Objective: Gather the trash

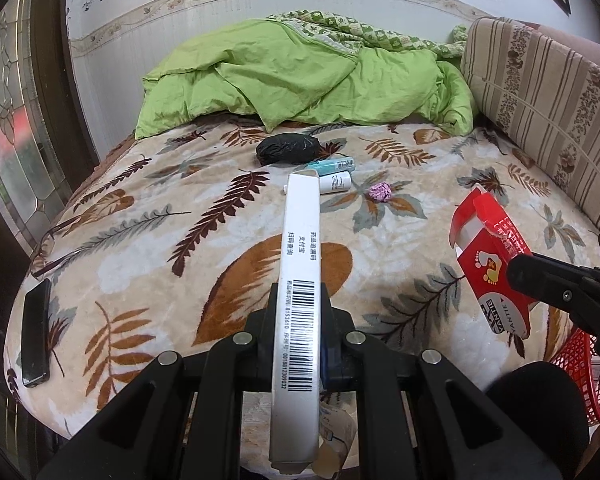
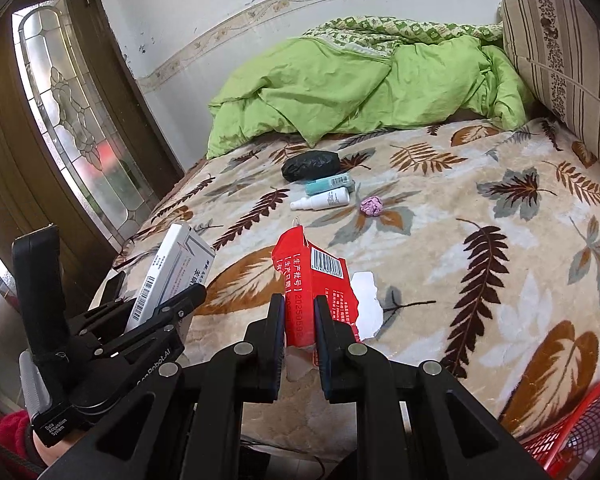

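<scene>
My left gripper (image 1: 298, 316) is shut on a long white box (image 1: 300, 264) with a barcode, held above the near edge of the bed. In the right wrist view the same white box (image 2: 172, 268) and left gripper (image 2: 168, 304) show at the left. My right gripper (image 2: 300, 308) is shut on a torn red carton (image 2: 312, 280), which also shows at the right in the left wrist view (image 1: 488, 264). Further back on the leaf-patterned blanket (image 2: 440, 248) lie a crumpled pink wrapper (image 2: 371, 205), a white spray bottle (image 2: 324, 199), a teal tube (image 2: 328, 184) and a black bundle (image 2: 310, 165).
A red mesh basket (image 2: 576, 436) stands at the bed's near right corner. A black phone (image 1: 36, 332) and glasses (image 1: 56, 248) lie near the left edge. A green duvet (image 1: 300, 76) is piled at the back, a striped cushion (image 1: 540, 100) on the right, a glass-panelled door (image 2: 72, 120) on the left.
</scene>
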The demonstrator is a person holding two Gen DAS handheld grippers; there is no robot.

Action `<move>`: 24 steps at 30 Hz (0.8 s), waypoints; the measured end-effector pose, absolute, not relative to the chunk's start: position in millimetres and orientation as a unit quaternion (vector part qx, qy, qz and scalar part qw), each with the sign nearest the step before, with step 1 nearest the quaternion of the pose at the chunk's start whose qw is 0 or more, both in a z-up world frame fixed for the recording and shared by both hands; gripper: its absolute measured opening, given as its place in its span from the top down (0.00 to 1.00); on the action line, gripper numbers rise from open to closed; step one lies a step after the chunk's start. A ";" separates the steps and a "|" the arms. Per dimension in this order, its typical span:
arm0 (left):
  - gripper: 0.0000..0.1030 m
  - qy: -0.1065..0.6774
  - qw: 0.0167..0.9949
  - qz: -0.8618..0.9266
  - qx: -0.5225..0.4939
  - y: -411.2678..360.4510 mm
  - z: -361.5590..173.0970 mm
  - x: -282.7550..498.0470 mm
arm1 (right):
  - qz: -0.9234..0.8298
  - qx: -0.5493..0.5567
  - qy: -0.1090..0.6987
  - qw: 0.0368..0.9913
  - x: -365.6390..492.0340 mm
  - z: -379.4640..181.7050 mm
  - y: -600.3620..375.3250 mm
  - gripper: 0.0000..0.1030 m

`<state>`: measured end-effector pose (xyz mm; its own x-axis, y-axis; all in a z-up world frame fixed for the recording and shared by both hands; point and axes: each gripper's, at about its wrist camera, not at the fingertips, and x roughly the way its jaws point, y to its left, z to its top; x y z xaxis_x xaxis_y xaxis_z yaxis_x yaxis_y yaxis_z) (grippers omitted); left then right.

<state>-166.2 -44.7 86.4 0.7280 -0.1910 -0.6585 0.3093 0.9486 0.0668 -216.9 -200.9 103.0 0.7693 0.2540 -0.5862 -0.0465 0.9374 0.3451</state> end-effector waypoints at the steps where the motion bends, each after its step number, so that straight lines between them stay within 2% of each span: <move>1: 0.87 0.343 0.925 -0.135 0.085 -44.4 86.5 -166.6 | 0.081 0.159 0.331 0.927 -216.8 102.9 -200.6 0.85; 24: 0.87 0.346 0.925 -0.135 0.085 -43.2 83.5 -166.8 | 0.086 0.168 0.333 0.924 -215.8 103.3 -201.9 0.85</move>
